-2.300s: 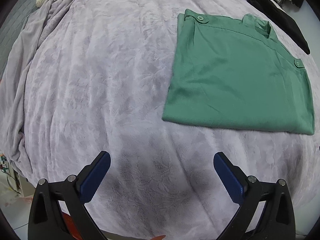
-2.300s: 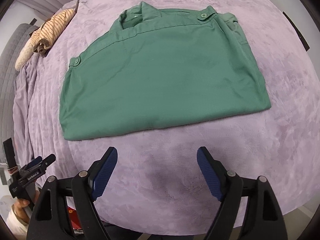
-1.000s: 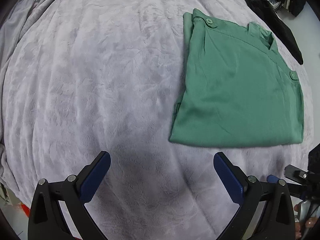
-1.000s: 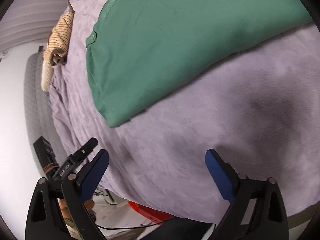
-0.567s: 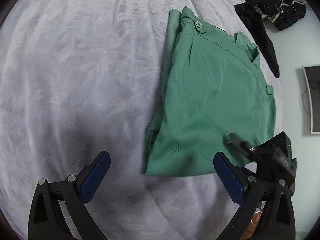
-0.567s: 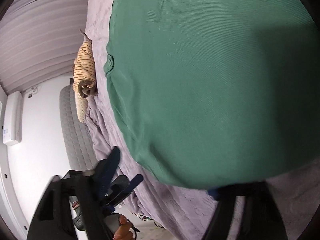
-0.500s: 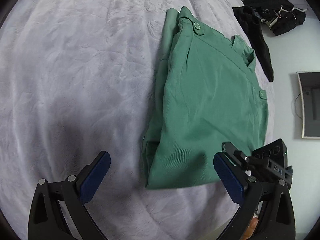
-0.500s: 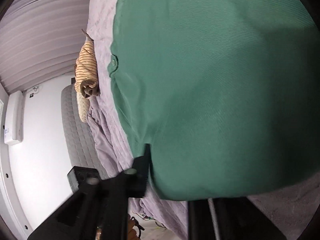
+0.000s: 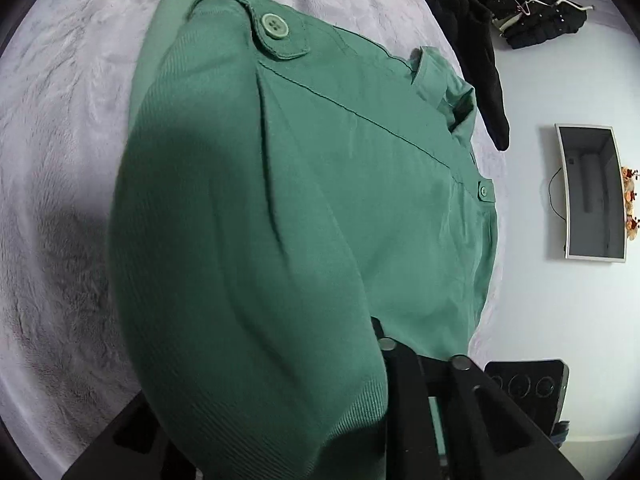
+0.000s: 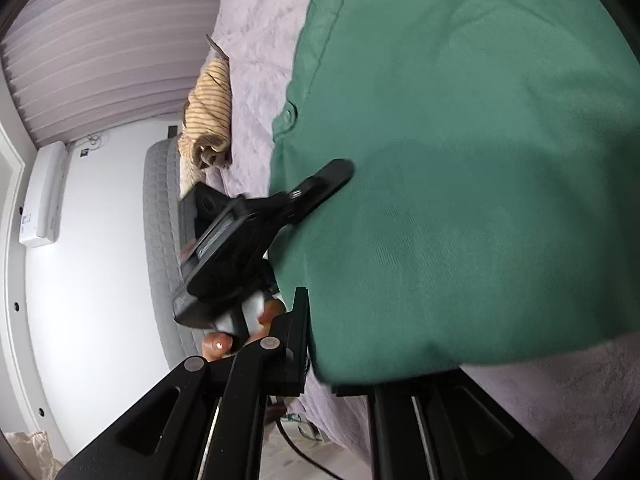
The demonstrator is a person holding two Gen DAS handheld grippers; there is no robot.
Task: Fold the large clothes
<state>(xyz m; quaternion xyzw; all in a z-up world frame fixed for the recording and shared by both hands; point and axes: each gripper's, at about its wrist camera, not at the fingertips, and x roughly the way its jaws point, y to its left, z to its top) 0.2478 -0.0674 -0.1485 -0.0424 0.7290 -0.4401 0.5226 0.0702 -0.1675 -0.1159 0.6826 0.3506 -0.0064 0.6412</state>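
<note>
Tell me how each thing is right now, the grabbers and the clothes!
green shirt: folded, near edge pinched at both corners.
left gripper: just closed, shut on the shirt edge.
right gripper: shut on the shirt edge.
purple blanket: spread under the shirt.
striped garment: rolled up, lying apart.
black clothes: draped over the blanket's far edge.

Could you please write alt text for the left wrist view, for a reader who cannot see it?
A folded green garment fills most of the frame, its near edge bunched between the shut left gripper, whose jaws have just been closing. It lies on a pale purple blanket; black clothing sits beyond it.
</note>
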